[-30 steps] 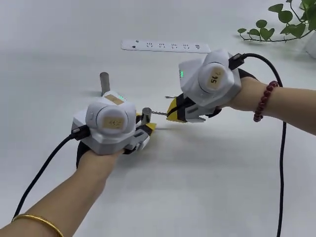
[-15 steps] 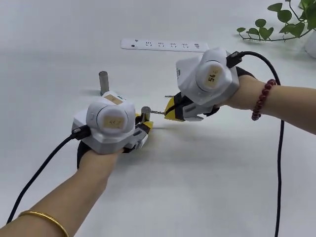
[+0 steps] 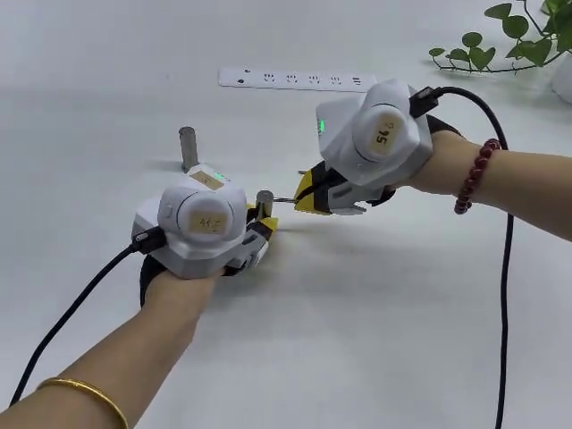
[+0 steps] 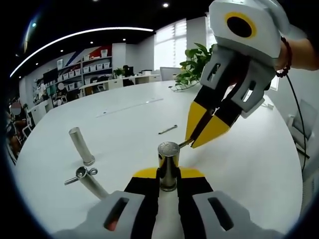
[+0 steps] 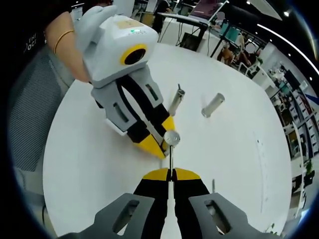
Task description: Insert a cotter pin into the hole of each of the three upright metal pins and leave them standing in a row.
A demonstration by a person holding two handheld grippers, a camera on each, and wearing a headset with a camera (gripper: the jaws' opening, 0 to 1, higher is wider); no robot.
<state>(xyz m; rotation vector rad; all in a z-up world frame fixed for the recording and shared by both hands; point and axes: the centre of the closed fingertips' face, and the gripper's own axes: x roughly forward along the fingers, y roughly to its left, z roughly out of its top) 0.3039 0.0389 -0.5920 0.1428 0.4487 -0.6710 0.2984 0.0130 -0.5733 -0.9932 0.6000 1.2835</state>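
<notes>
While the left gripper (image 3: 264, 226) clamps 1 metal pin (image 4: 168, 155) upright on the table (image 3: 375, 313), the right gripper (image 4: 193, 139), jaws pinched on a cotter pin (image 5: 171, 159), has edged closer within 1 second, its tip now at the pin's head; insertion looks imminent. Beyond, a 2nd metal pin (image 3: 188, 148) stands.

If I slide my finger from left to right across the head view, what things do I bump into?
Bangle → standing pin → gripped pin → cotter pin → right claw → bracelet → plant. The power strip stretches across several of these, so it is left out.
</notes>
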